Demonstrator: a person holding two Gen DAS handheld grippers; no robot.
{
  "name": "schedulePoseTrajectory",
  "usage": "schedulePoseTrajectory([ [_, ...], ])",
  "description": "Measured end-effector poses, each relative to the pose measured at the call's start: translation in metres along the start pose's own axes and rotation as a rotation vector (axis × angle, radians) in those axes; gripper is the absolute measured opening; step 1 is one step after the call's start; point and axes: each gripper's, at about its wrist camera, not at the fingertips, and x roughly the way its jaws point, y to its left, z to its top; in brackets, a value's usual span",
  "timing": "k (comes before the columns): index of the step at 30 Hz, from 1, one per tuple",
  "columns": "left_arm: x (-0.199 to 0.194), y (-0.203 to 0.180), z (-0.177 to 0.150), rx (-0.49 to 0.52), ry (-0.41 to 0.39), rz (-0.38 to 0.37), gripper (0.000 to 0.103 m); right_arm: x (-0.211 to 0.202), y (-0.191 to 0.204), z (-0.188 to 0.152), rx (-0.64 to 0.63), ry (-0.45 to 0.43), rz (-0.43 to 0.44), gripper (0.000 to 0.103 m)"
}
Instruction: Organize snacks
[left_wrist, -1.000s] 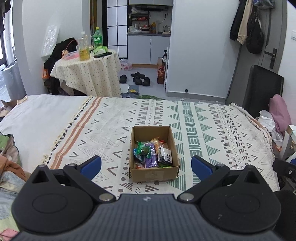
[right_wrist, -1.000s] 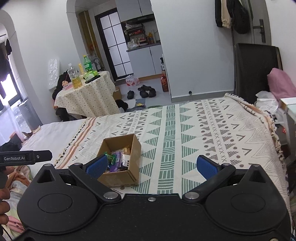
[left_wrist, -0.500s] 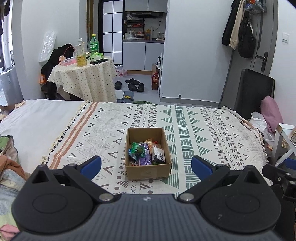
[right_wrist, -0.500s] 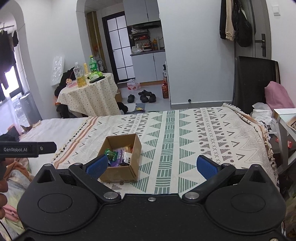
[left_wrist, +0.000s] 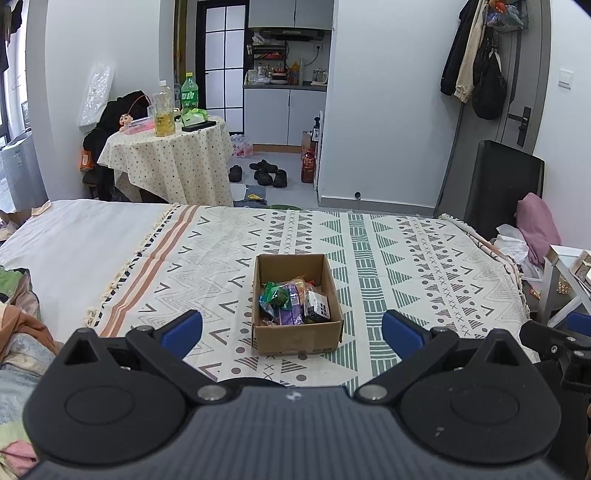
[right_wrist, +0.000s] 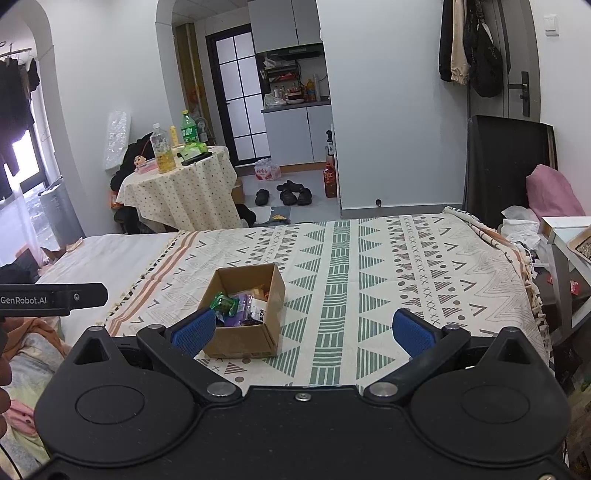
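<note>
Bedspread (left_wrist: 406, 258) is carrying the cardboard box (left_wrist: 295, 336) near its front edge, snack packets (left_wrist: 291, 301) piled inside. We're holding left gripper (left_wrist: 291, 328) and right gripper (right_wrist: 302, 330) above that edge, both spread wide, gripping nothing.

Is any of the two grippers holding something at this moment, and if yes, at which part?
Nothing is held. The left gripper and the right gripper are both open and empty, and the snacks lie in the cardboard box on the bed.
</note>
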Motion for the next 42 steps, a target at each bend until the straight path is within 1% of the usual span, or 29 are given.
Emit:
schedulePoseTrajectory([
  [6, -0.0021, 0.0003, 0.0002, 0.009, -0.002, -0.01, 0.103, 0.0015, -0.0003, -0.0012, 0.008, -0.001, -0.003, 0.103],
  [18, 0.0003, 0.006, 0.0016, -0.004, 0.008, -0.019, 0.103, 0.0003, 0.0022, -0.0015, 0.005, -0.001, -0.009, 0.103],
  [31, -0.0006, 0.0032, 0.0007, 0.004, 0.012, -0.027, 0.103, 0.0004, 0.0006, 0.0004, 0.008, -0.001, -0.013, 0.103],
  [36, -0.0009, 0.0019, -0.0004, 0.003, 0.009, -0.029, 0.103, -0.0026, -0.0008, -0.0012, 0.013, -0.02, -0.018, 0.103],
  [42, -0.0015, -0.0009, -0.0014, 0.009, 0.012, -0.031, 0.103, -0.0031, -0.0033, -0.0021, 0.02, -0.023, -0.026, 0.103],
])
